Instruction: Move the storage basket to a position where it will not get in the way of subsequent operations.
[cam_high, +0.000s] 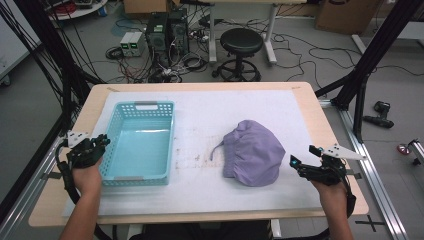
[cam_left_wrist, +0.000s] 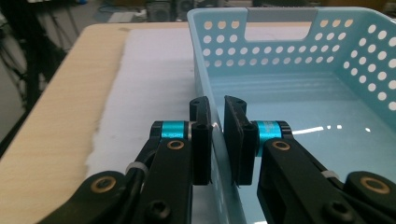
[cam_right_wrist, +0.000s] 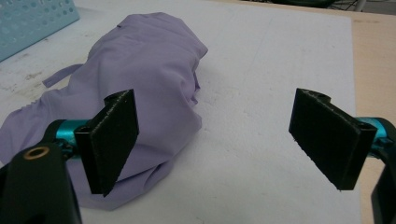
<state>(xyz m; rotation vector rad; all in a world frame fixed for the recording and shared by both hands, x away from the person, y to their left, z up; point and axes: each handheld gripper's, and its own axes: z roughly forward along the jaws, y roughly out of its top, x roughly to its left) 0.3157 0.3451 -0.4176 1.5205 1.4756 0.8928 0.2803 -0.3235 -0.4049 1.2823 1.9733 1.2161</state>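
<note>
A light blue perforated plastic basket (cam_high: 145, 106) stands empty on the left half of the white mat. My left gripper (cam_high: 102, 141) is at its near left corner. In the left gripper view the two jaws (cam_left_wrist: 218, 105) straddle the basket's (cam_left_wrist: 280, 51) left wall and are shut on its rim. A crumpled purple cloth (cam_high: 252, 152) with a thin strap lies right of centre. My right gripper (cam_high: 300, 162) rests just right of the cloth, jaws pointing at it. In the right gripper view it (cam_right_wrist: 217, 140) stands wide open with nothing between the pads, the purple cloth (cam_right_wrist: 140, 70) lying ahead and to the left.
A white mat (cam_high: 210, 115) covers most of the wooden table (cam_high: 310, 107), with faint stains at its middle. Beyond the far edge, on the floor, are a black stool (cam_high: 241, 42), computer towers (cam_high: 167, 30) and loose cables. Black frame posts flank the table.
</note>
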